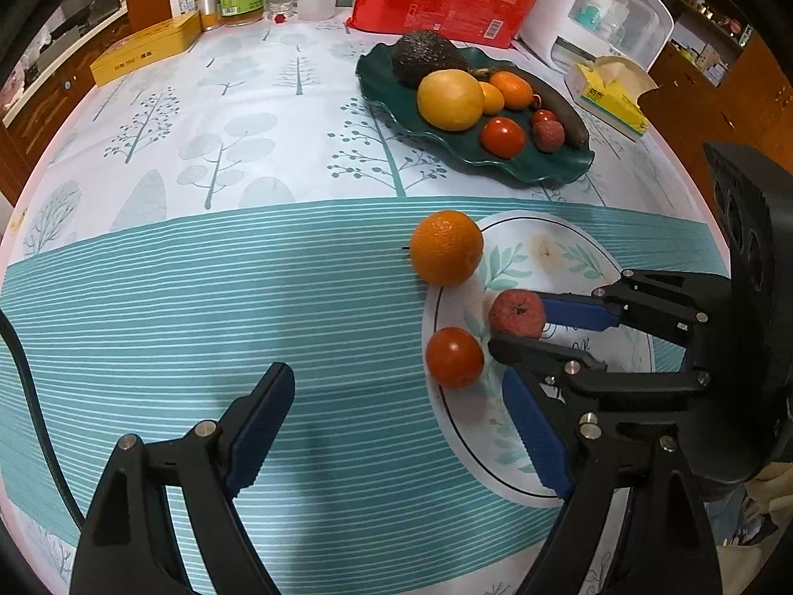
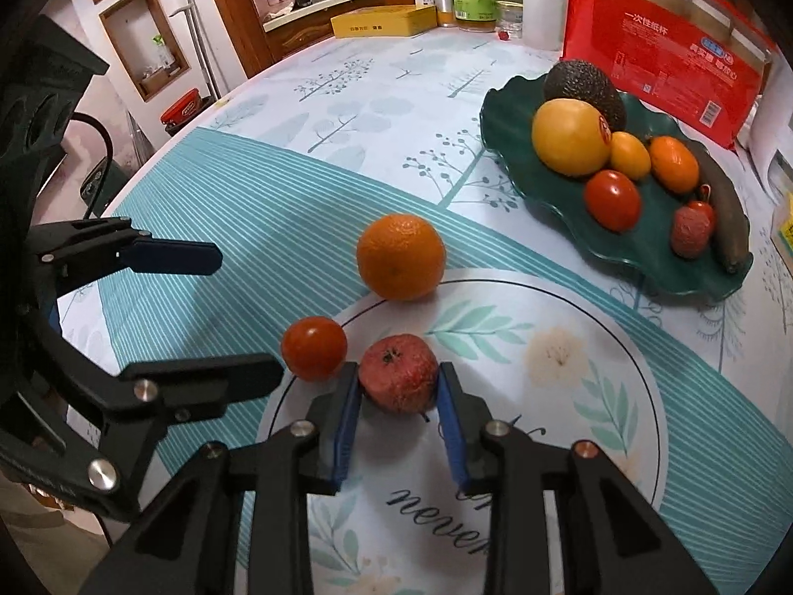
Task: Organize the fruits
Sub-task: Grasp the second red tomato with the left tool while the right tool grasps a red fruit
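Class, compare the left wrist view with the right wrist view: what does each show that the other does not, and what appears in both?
Only the left wrist view shows the yellow tissue box and white appliance. Only the right wrist view shows the wall shelves and red tin. Both show the green tray, loose orange, tomato, and the right claw closed on the wrinkled red fruit; the left claw is open.

The right gripper [image 2: 399,389] reaches forward low over the table, its two blue-padded fingers [image 2: 344,426] closed against either side of a wrinkled red fruit [image 2: 398,373]; the left gripper [image 1: 396,426] sits to its left, jaws spread wide with nothing between them; its near finger crosses just beside the right one.
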Action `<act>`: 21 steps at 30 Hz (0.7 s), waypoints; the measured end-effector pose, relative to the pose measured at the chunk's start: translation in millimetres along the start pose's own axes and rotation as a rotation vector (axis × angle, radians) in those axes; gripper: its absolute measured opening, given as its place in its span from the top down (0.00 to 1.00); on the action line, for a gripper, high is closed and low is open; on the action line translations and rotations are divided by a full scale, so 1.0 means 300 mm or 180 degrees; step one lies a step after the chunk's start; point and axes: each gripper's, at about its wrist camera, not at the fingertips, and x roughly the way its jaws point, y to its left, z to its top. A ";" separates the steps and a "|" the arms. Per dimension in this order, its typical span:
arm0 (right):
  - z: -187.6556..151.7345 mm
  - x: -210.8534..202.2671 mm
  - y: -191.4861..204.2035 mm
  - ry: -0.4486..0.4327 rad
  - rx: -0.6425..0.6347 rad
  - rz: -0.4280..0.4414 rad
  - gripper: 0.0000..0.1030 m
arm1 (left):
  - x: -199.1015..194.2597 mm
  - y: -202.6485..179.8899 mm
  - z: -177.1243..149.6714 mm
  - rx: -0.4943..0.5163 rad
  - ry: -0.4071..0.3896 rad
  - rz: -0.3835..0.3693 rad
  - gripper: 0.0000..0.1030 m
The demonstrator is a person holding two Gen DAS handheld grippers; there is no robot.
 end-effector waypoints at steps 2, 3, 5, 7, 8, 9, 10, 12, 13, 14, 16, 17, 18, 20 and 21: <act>-0.007 -0.007 -0.017 -0.0012 0.0051 -0.0043 0.71 | 0.007 -0.005 0.000 0.0009 0.0012 -0.0027 0.17; -0.011 -0.011 -0.026 -0.0014 0.0079 -0.0054 0.71 | 0.012 -0.008 0.000 0.0009 0.0021 -0.0052 0.17; -0.018 -0.019 -0.048 -0.0014 0.0145 -0.0074 0.71 | 0.022 -0.018 0.002 0.0005 0.0017 -0.0088 0.19; -0.026 -0.029 -0.072 -0.0018 0.0218 -0.0096 0.71 | 0.031 -0.029 0.003 0.0020 0.0015 -0.0097 0.23; -0.028 -0.032 -0.080 -0.0017 0.0246 -0.0100 0.71 | 0.035 -0.035 0.004 0.0032 0.0012 -0.0096 0.29; -0.030 -0.036 -0.088 -0.0018 0.0281 -0.0103 0.71 | 0.043 -0.045 0.004 0.0055 0.0020 -0.0096 0.35; -0.034 -0.039 -0.096 -0.0019 0.0309 -0.0104 0.71 | 0.049 -0.050 0.004 0.0066 0.0029 -0.0093 0.37; -0.040 -0.041 -0.101 -0.0012 0.0345 -0.0109 0.71 | 0.065 -0.064 0.002 0.0088 0.0059 -0.0052 0.49; -0.043 -0.042 -0.104 -0.0018 0.0370 -0.0101 0.71 | 0.066 -0.070 0.002 0.0108 0.0029 -0.0009 0.50; -0.047 -0.043 -0.106 -0.0018 0.0385 -0.0097 0.71 | 0.066 -0.075 0.001 0.0125 0.0009 0.0018 0.57; -0.050 -0.044 -0.106 -0.0028 0.0421 -0.0084 0.71 | 0.069 -0.087 0.000 0.0160 -0.0006 0.0069 0.65; -0.052 -0.044 -0.105 -0.0032 0.0433 -0.0080 0.71 | 0.070 -0.090 -0.001 0.0165 -0.0009 0.0076 0.72; -0.054 -0.045 -0.105 -0.0035 0.0438 -0.0082 0.70 | 0.070 -0.091 -0.002 0.0165 -0.0013 0.0085 0.76; -0.054 -0.045 -0.102 -0.0038 0.0446 -0.0083 0.70 | 0.066 -0.089 -0.005 0.0140 -0.0032 0.0066 0.76; -0.055 -0.045 -0.102 -0.0037 0.0451 -0.0082 0.70 | 0.065 -0.087 -0.009 0.0130 -0.0044 0.0060 0.76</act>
